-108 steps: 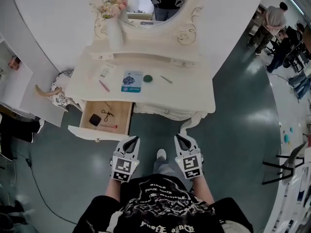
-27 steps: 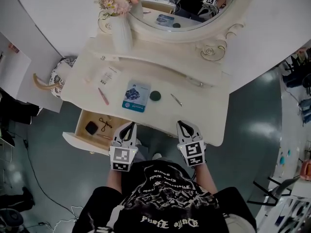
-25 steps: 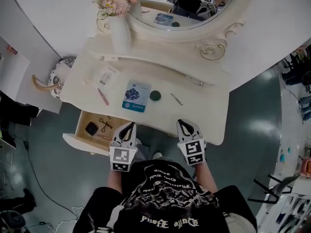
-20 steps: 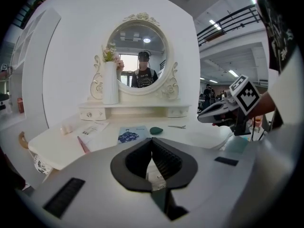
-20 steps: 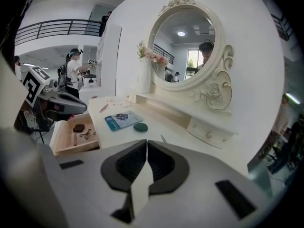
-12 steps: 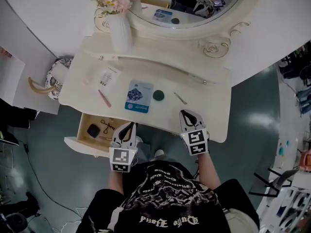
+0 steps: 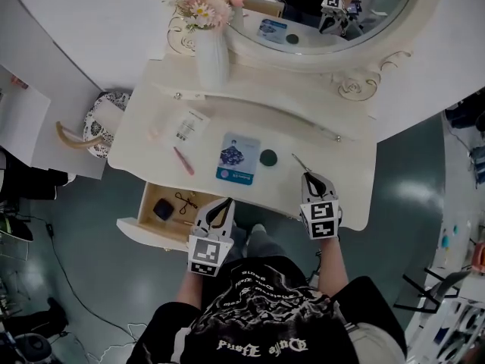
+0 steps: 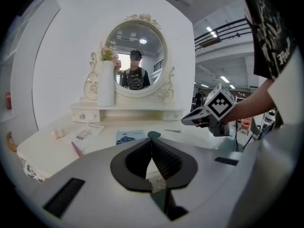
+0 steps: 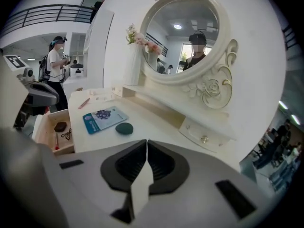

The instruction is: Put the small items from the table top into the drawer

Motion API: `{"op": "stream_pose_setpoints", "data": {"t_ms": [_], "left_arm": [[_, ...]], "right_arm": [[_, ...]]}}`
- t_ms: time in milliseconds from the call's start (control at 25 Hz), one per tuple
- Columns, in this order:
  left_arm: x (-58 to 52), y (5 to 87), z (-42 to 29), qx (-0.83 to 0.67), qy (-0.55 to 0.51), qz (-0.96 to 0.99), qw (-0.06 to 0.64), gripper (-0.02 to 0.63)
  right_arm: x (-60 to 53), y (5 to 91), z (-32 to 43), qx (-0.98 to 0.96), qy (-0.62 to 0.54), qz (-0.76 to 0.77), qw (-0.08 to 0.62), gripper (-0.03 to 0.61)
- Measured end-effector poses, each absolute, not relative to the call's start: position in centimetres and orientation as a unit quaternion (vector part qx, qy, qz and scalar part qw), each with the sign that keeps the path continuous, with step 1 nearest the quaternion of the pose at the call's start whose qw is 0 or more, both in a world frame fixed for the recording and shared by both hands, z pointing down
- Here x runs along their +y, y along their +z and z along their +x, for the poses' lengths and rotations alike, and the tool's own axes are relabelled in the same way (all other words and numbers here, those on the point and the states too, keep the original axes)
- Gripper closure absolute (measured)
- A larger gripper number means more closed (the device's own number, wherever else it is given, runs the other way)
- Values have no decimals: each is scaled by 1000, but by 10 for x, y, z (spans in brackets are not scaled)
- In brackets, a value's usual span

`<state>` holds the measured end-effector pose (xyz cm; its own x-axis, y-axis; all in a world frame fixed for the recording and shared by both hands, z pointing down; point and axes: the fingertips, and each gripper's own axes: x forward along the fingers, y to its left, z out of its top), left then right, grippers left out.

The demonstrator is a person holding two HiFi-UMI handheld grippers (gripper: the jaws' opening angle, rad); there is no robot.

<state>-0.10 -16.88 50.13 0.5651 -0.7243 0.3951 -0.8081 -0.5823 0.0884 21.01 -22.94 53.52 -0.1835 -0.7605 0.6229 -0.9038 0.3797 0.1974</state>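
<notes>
On the white dressing table [image 7: 151,150] lie a white packet [image 7: 188,125], a pink pen [image 7: 183,160], a blue packet [image 7: 238,158], a dark green disc [image 7: 267,157] and a thin metal piece [image 7: 300,162]. Below its left front stands the open drawer [image 7: 144,205], holding a black pad [image 7: 163,209], a small black wire thing [image 7: 186,200] and a pink stick. My left gripper [image 7: 224,205] is shut and empty, in front of the table beside the drawer. Shut and empty too, my right gripper [image 7: 312,179] is over the front edge, just short of the metal piece.
A white vase of flowers [image 7: 212,51] and an oval mirror [image 7: 326,14] stand at the back, above a raised shelf with small knobbed drawers [image 9: 205,136]. A patterned stool [image 7: 102,120] sits left of the table. Grey-green floor lies to the right.
My right gripper has moved forward over the table's front edge toward the metal piece. The left gripper has stayed by the drawer. The view has shifted a little to the left.
</notes>
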Motion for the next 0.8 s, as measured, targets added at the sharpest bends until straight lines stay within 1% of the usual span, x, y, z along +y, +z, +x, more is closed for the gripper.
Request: {"op": "stream_pose_setpoints", "data": {"t_ms": [280,320,400,480,800], "left_arm": [[-174,502,-14,-457,174,862,131,598],[-176,501,-17,-465,174,858,133,598],[-177,500,-21,-479,173,850,135,598],[-179,501,-27,-493,176,841,137,598],[-181,501,-34,-533,178,815,142,598]], "right_arm": [[-239,542,234,-755,121,543,347,563],[-240,543,237,-756,121,537,353,558],[-243,545,241,-759,123,526,363,523],[-247,549,241,-765,126,514,368,506],[-252,575,236,-777,157,458,403,495]]}}
